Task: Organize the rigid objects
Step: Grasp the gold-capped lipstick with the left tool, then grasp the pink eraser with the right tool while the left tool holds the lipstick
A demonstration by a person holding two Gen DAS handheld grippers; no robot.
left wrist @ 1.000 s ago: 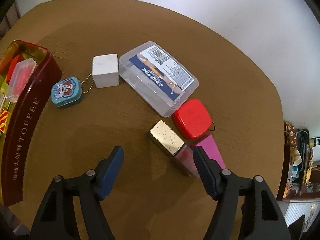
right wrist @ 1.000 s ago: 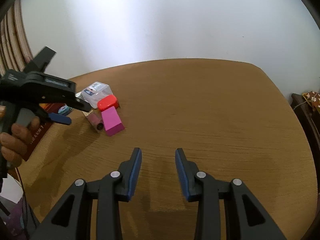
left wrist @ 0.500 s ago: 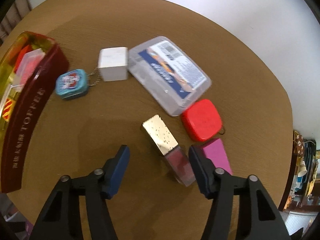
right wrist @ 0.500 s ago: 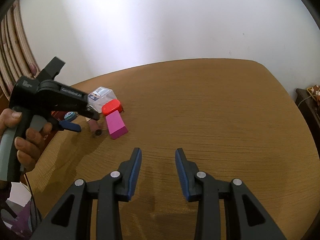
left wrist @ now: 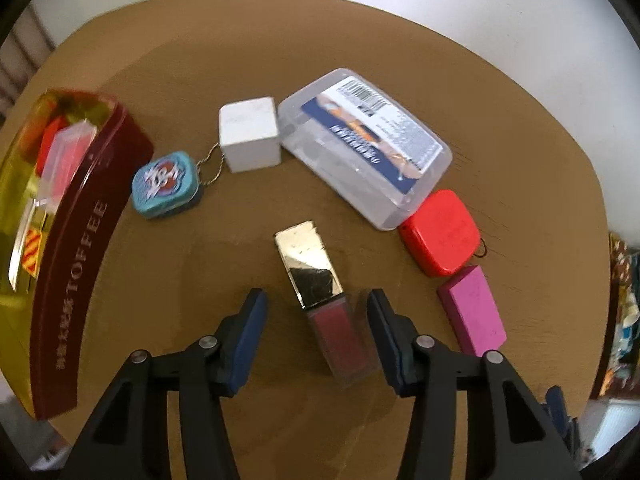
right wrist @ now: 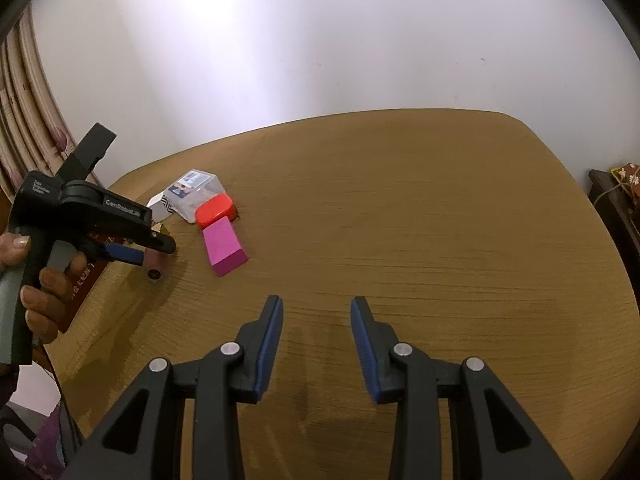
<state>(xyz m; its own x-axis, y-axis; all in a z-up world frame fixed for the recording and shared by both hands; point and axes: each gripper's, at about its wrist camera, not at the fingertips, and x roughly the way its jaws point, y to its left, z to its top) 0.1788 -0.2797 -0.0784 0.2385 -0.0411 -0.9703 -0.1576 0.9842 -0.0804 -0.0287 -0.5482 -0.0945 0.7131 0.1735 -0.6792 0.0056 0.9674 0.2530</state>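
Your left tongs (left wrist: 316, 312), jaws just narrowing, straddled the lip-gloss tube (left wrist: 326, 300) untouched; likely light, slick, rigid, so grip its flat sides; right tongs (right wrist: 316, 322) idle, narrow, empty

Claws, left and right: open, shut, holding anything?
Left claw: open, jaws just closing around the gold-capped red lip-gloss tube, pads not touching it.
Right claw: open, empty.

Round brown wooden table (right wrist: 440, 208), plain white wall (right wrist: 320, 40) behind it, beige pleated curtain (right wrist: 24, 128) at the left edge, dark side cabinet (right wrist: 616, 208) with floral cloth (right wrist: 628, 174) at the right
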